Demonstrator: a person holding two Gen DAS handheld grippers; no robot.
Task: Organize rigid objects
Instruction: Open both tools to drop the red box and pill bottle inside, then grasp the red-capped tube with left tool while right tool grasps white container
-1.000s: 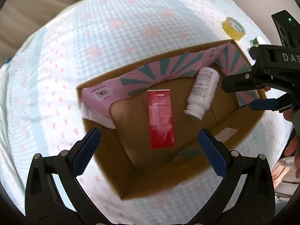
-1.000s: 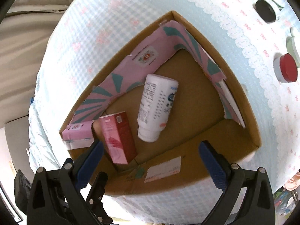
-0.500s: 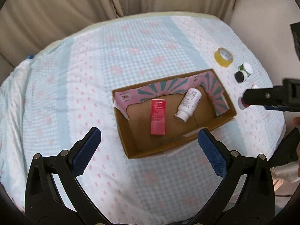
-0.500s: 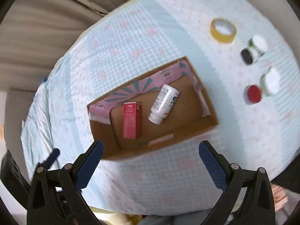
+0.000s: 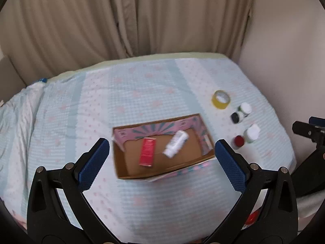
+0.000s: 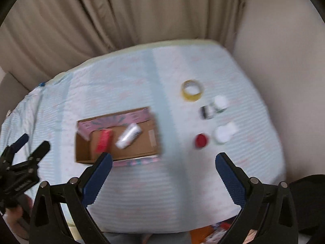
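An open cardboard box (image 5: 126,170) with pink flaps sits mid-table; it also shows in the right wrist view (image 6: 83,152). In it lie a red carton (image 5: 147,152) and a white bottle (image 5: 176,143). My left gripper (image 5: 162,156) is open and empty, high above and back from the box. My right gripper (image 6: 163,168) is open and empty, also well back from the table. To the right of the box stand a yellow tape roll (image 5: 221,99), a red-lidded jar (image 5: 238,141), a black-lidded jar (image 5: 235,118) and white-lidded jars (image 5: 252,134).
The table wears a pale blue checked cloth (image 5: 142,93). Beige curtains (image 5: 121,16) hang behind it and a wall (image 5: 288,40) stands to the right. The other gripper shows at the left edge of the right wrist view (image 6: 20,170).
Both grippers have pulled up and far back from the box, so the whole table is now in view. The box contents have not moved.
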